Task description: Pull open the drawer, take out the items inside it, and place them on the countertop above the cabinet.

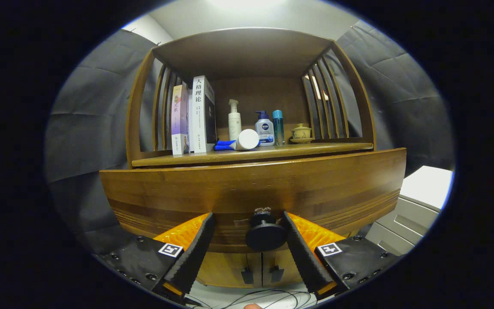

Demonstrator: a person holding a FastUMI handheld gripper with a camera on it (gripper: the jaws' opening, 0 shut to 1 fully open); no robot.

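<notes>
- Two fingers of the tool [247,234] spread wide, released, flanking the round black drawer knob [266,234]; right finger close beside the knob or touching it, left finger well apart.
- Behind the knob, one broad brown wooden drawer front [251,193], seemingly drawn a little forward of the cabinet; inside hidden, so contents not countable.
- Step in hand, as a judgement: at the knob, either to grip and pull or just let go after a pull or push. Scene fits both a drawer about to be emptied and one already emptied.
- Beyond, the wooden surface [337,147] above the drawer carrying: two or three upright books [195,116], one white-capped blue tube [238,141] lying down, one white pump bottle [234,120], one blue-capped pump bottle [264,128], one slim teal bottle [278,126], one small lidded cup on a saucer [301,133].
</notes>
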